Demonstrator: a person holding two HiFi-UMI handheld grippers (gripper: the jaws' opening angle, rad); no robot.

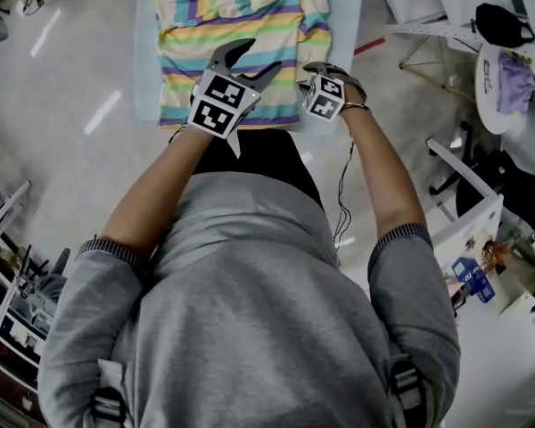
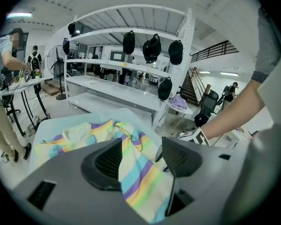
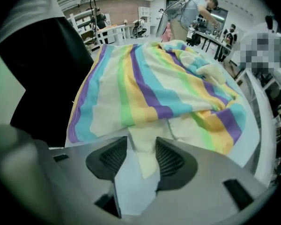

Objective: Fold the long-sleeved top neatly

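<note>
Left gripper (image 2: 140, 156) clamps the striped hem. Right gripper (image 3: 140, 156) pinches a cream edge beside it, mid-frame. Beyond, the long-sleeved top (image 1: 232, 25) lies on the worktop (image 1: 147, 61), upper centre, its 2 sleeves apparently folded in. Remaining, I judge: hem up to collar.

Top (image 1: 232, 34) on table (image 1: 145, 78), L tool (image 1: 257, 58) left of R tool (image 1: 325, 69), both at its near hem, rack (image 2: 131, 86) beyond table

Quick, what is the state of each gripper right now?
Left gripper: closed on a fold of the pastel-striped long-sleeved top.
Right gripper: closed on a cream part of that top.
</note>
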